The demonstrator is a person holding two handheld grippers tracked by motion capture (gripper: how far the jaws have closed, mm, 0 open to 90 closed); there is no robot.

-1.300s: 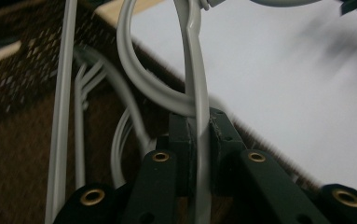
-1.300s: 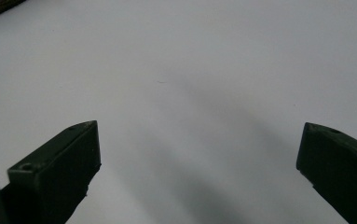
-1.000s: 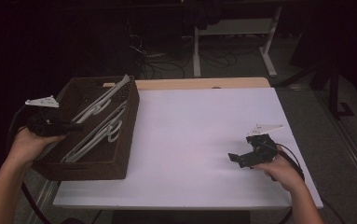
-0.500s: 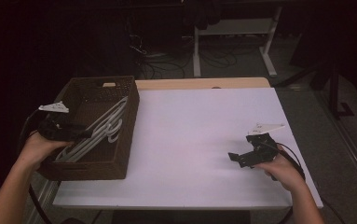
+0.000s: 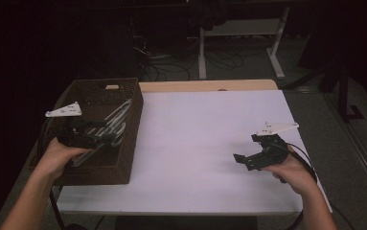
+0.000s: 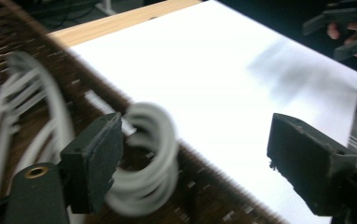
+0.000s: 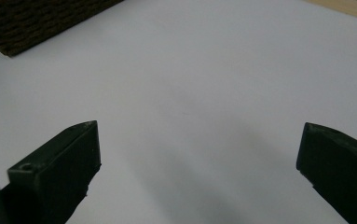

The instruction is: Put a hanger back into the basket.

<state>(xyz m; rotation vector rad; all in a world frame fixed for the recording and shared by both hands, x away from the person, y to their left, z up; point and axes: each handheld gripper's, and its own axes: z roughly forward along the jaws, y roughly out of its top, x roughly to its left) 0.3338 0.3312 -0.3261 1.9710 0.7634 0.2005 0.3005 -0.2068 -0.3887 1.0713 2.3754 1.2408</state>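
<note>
A brown woven basket [image 5: 129, 125] stands at the table's left and holds several white hangers [image 5: 116, 116]. My left gripper [image 5: 105, 137] hovers over the basket's near part, pointing right. In the left gripper view its jaws [image 6: 199, 156] are wide apart; the blurred hanger hooks [image 6: 150, 161] lie just inside the left jaw, above the basket rim [image 6: 213, 191]. Over the white table top [image 5: 195, 134] at the right, my right gripper [image 5: 246, 148] stays open. Nothing but bare table [image 7: 190, 93] lies between its jaws [image 7: 197, 163].
A strip of wooden table edge [image 5: 210, 85] runs along the far side. Desk legs and cables [image 5: 210, 57] sit on the dark floor beyond. The basket's corner [image 7: 36, 23] shows far off in the right gripper view. The other hand's gripper [image 6: 348, 28] appears across the table.
My left gripper has moved right, from the basket's left edge to over the hangers. The right gripper has stayed in place.
</note>
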